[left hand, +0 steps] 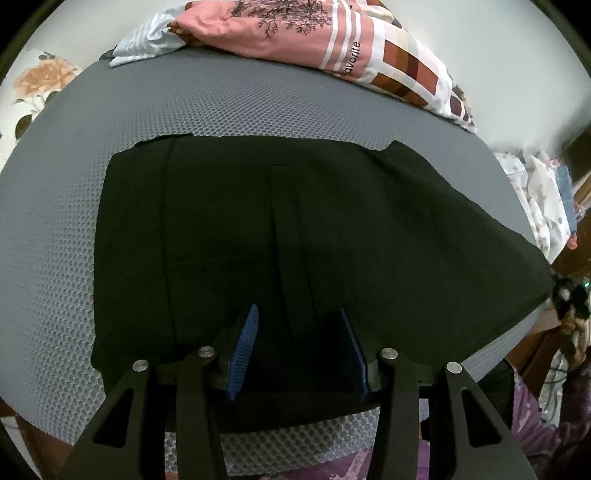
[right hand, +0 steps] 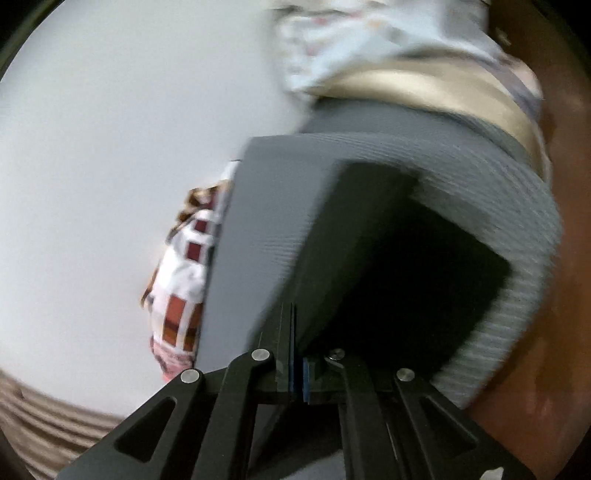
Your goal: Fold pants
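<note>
Folding is under way: the black pants (left hand: 295,229) lie flat on the grey mat (left hand: 55,221), well short of the pink pillow (left hand: 295,33) at its far edge. Left claw (left hand: 297,350) hovers part-open over their near hem, blue pads (left hand: 243,354) gripping nothing. Right claw (right hand: 298,369) is pinched shut on a dark fabric edge, apparently the pants. Carry that edge level across the mat, keeping corners aligned.
</note>
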The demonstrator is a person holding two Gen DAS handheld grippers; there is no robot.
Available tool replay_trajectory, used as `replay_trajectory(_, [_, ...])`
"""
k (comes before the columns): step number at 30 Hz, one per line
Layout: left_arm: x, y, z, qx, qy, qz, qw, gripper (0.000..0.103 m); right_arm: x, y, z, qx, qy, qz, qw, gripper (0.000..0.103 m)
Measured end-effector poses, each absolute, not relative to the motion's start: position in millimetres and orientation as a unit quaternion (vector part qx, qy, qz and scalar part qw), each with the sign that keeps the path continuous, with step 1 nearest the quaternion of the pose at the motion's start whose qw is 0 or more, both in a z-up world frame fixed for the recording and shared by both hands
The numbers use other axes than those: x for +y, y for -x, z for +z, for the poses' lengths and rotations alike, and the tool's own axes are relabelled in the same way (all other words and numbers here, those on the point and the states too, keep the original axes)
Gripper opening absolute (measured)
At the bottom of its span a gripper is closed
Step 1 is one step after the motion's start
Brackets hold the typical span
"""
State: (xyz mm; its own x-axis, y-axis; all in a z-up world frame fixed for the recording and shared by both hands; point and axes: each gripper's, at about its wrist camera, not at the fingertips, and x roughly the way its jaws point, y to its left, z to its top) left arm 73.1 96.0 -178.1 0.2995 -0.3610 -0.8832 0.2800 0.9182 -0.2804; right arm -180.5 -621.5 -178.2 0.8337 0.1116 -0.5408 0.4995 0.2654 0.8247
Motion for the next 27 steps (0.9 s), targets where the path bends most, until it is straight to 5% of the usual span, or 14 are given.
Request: replay_trajectory(27, [104.4,-84.0,-178.1,0.575,0.039,-0.241,0.781,0.047,-639.5,224.2,-208.2,0.247,-0.631,-0.135,0.723,0.003])
